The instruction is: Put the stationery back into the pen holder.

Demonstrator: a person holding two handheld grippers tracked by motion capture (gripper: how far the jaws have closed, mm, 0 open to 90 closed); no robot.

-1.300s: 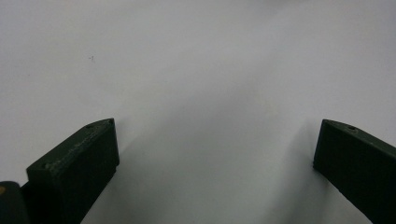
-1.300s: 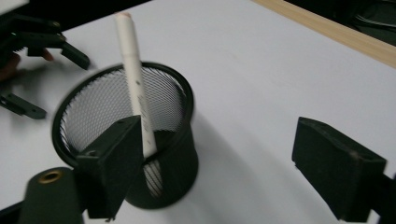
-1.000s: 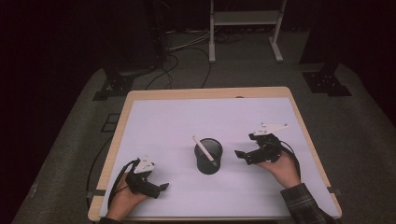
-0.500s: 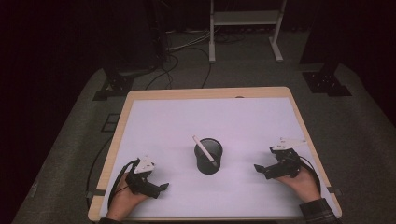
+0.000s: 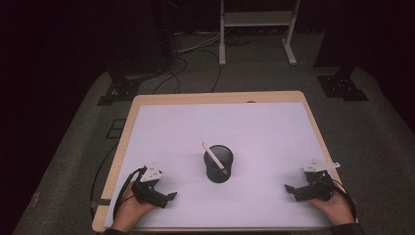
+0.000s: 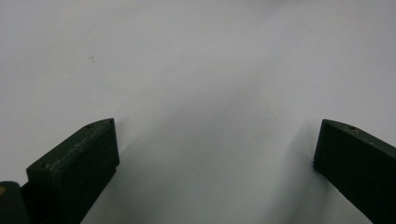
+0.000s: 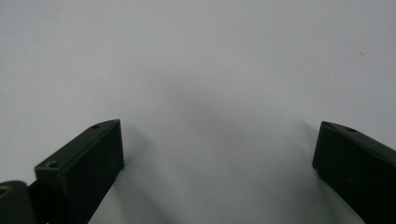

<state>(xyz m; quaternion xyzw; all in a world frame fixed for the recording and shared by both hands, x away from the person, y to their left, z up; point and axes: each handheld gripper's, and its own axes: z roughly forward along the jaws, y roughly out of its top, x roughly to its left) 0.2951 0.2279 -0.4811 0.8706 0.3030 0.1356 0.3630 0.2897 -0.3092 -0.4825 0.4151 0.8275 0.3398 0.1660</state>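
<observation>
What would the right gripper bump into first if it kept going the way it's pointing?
Probably nothing soon. The right gripper points left across the bare white table top, jaws open and empty. The black cup with the white stick sits a bit farther back, so it likely passes in front, toward the left gripper.

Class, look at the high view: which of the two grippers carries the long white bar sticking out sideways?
The right gripper: its white bar reaches toward the table edge; the left gripper has a short plate.

High view overlooks whole table (image 5: 274,117); gripper views close, facing white tabletop.
</observation>
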